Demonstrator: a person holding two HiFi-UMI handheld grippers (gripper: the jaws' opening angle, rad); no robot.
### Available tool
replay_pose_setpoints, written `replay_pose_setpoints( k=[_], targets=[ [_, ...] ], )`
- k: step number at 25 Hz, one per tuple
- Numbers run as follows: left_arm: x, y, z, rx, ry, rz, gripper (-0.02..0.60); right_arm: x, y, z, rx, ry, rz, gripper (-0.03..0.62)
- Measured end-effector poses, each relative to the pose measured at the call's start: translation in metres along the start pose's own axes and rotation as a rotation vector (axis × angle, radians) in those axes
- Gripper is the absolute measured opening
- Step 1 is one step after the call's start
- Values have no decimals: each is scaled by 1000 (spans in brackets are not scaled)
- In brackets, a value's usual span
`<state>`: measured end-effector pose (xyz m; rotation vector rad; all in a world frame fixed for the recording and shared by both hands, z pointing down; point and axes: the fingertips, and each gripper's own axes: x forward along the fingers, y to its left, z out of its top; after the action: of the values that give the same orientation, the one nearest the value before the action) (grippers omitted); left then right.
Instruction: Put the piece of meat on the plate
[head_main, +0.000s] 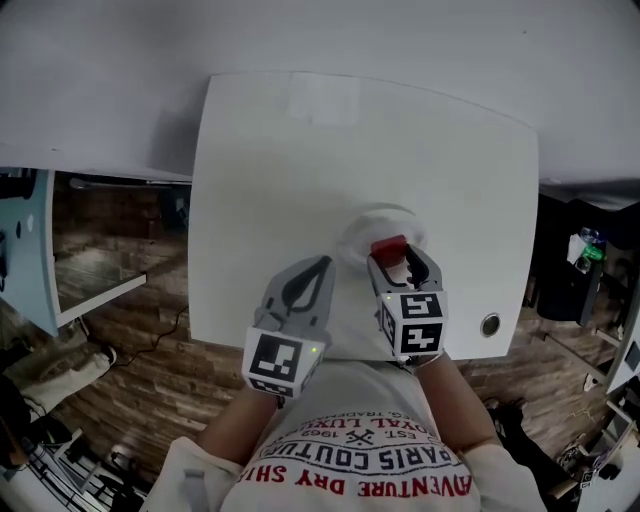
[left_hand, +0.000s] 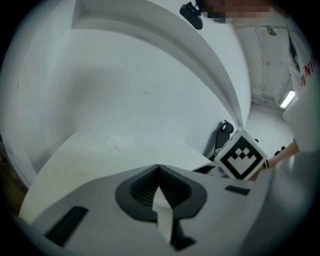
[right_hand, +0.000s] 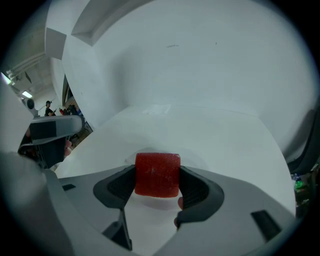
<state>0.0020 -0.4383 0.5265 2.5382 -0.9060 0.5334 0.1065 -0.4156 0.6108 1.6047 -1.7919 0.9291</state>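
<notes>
A red block of meat (right_hand: 157, 174) sits clamped between the jaws of my right gripper (right_hand: 157, 181). In the head view that piece of meat (head_main: 388, 247) hangs over the near part of a white plate (head_main: 362, 227) on the white table. My right gripper (head_main: 393, 263) is shut on it. My left gripper (head_main: 312, 275) is to the left of the plate, above the table's front edge, jaws shut with nothing between them. From the left gripper view its jaws (left_hand: 159, 185) meet at a closed seam.
The white table (head_main: 300, 180) reaches to a pale wall at the back. A round grommet (head_main: 489, 324) sits at its front right corner. Wooden floor, a light blue cabinet (head_main: 25, 250) at left and dark clutter at right surround the table.
</notes>
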Motion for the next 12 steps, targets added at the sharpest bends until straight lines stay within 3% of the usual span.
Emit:
replay_pose_setpoints(
  k=[12],
  targets=[
    [13, 11, -3, -12, 27, -31, 5, 31, -2, 0, -9, 75, -38, 276]
  ],
)
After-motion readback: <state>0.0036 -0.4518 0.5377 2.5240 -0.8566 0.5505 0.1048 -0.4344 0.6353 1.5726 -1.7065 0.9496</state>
